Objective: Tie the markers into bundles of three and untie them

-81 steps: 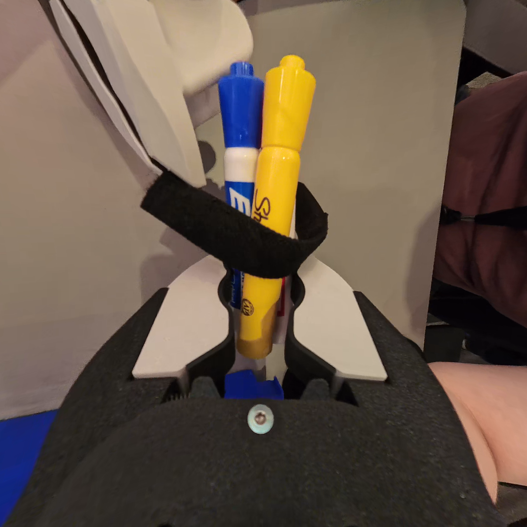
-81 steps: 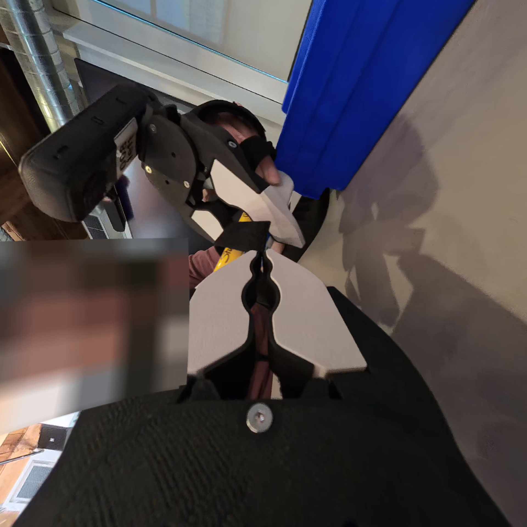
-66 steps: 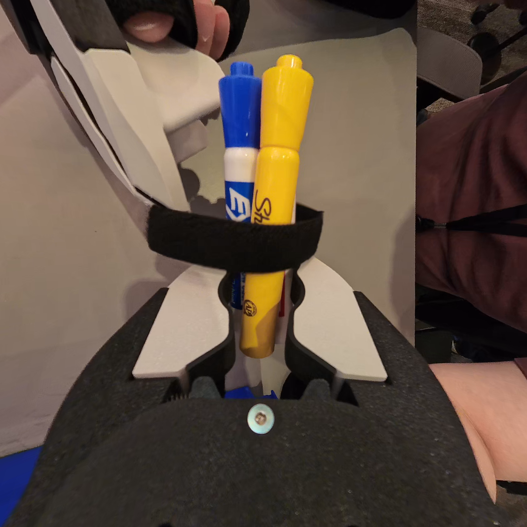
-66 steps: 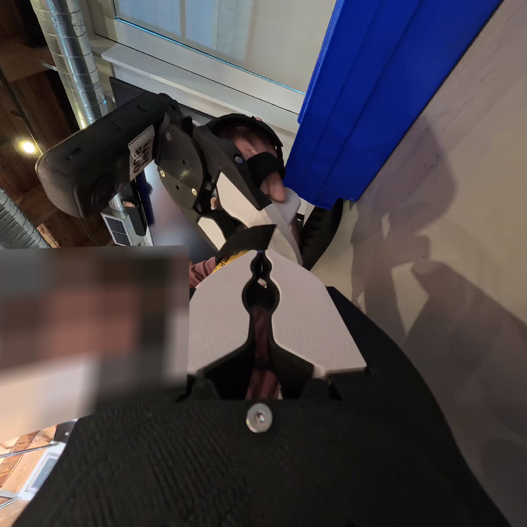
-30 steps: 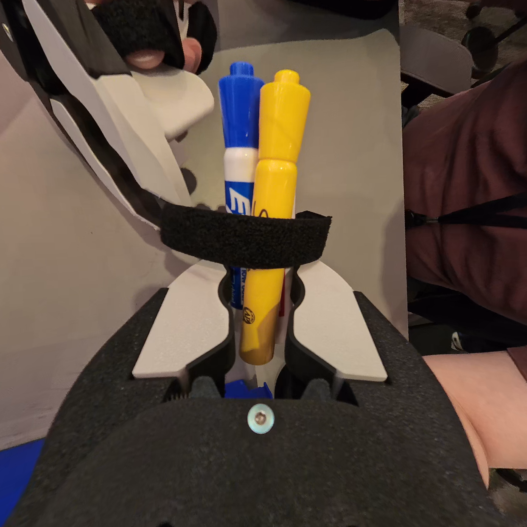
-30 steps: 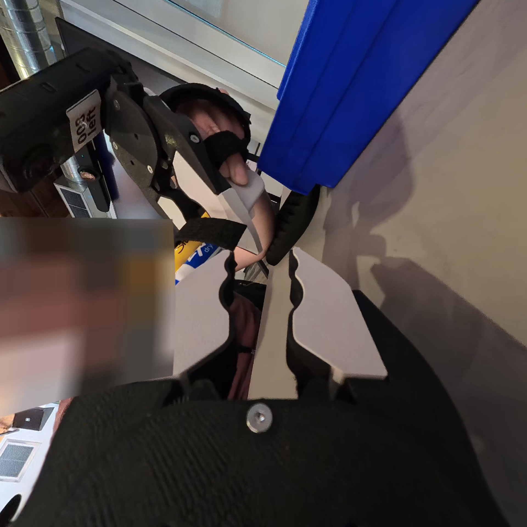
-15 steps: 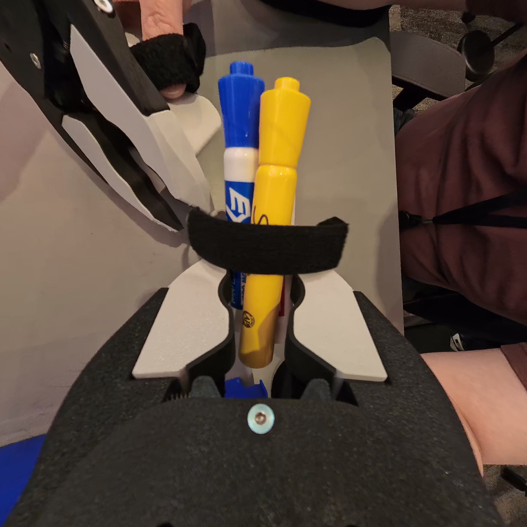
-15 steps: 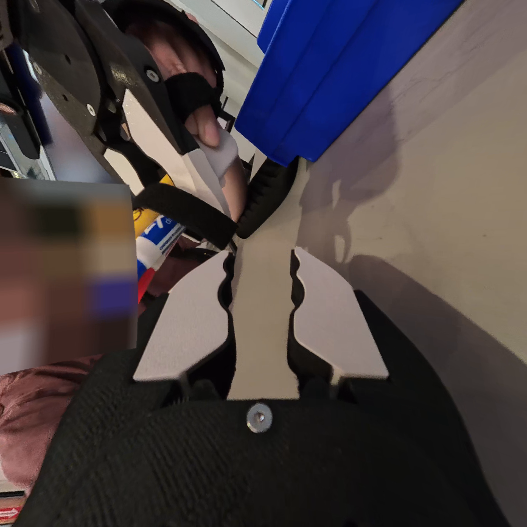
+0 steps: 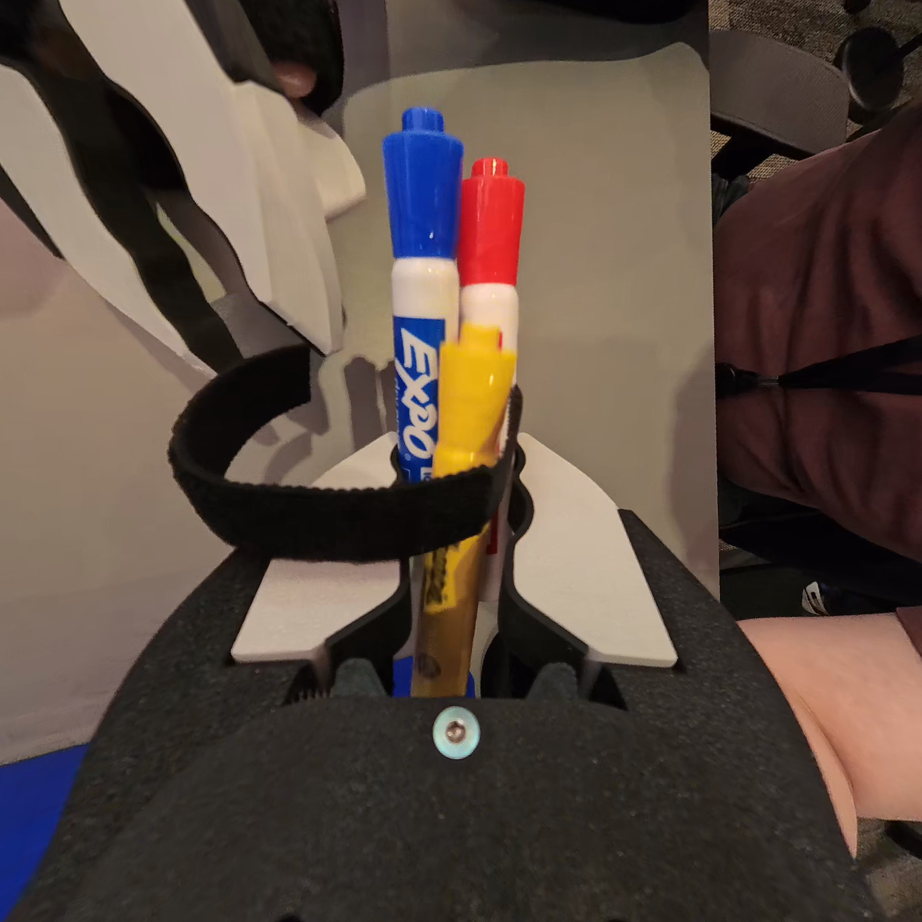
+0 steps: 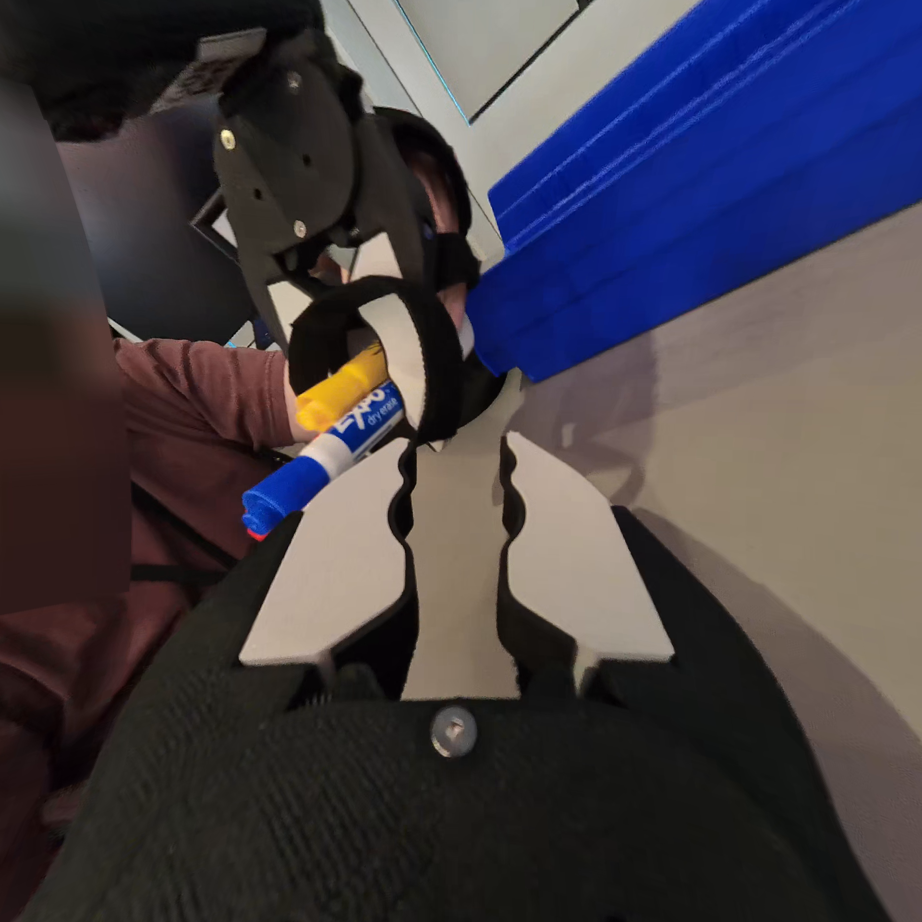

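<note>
Three markers sit clamped in the left gripper's jaws, black strap slack and unfastened, right gripper's jaws apart and empty.

Each claw has a textured black body, pale grey wavy-edged fingers and one silver screw; the person wears a maroon sleeve.

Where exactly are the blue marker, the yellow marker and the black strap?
blue marker [image 9: 423,199], left wrist view, on its cap.
yellow marker [image 9: 474,389], left wrist view, on its cap.
black strap [image 9: 319,519], left wrist view, on the loop's near side.
</note>
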`<action>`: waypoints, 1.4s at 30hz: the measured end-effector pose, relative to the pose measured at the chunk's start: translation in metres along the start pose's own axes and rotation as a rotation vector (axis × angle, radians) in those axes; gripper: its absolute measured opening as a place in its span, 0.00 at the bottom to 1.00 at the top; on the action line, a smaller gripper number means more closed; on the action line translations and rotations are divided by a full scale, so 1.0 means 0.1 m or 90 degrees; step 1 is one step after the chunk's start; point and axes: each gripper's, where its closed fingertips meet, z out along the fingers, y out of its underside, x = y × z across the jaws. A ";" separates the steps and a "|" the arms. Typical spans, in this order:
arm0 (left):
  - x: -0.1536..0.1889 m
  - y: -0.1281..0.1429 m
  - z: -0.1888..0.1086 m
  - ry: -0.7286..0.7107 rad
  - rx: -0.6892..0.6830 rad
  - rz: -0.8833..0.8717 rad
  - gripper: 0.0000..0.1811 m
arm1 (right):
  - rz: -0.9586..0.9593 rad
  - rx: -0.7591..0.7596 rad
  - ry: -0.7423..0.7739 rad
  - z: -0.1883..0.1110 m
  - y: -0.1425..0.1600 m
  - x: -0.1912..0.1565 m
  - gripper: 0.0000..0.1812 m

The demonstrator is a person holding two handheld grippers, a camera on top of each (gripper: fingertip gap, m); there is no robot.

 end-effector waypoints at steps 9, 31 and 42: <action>-0.05 0.09 0.08 0.004 -0.032 -0.016 0.21 | -0.013 -0.070 0.068 0.04 0.20 0.18 0.17; -0.06 0.04 -0.03 -0.033 -0.018 -0.016 0.21 | 0.019 -0.402 0.541 -0.89 0.72 0.66 0.28; -0.14 0.38 -0.69 -0.182 0.033 -0.095 0.21 | -0.274 -0.267 0.246 0.49 0.57 0.05 0.24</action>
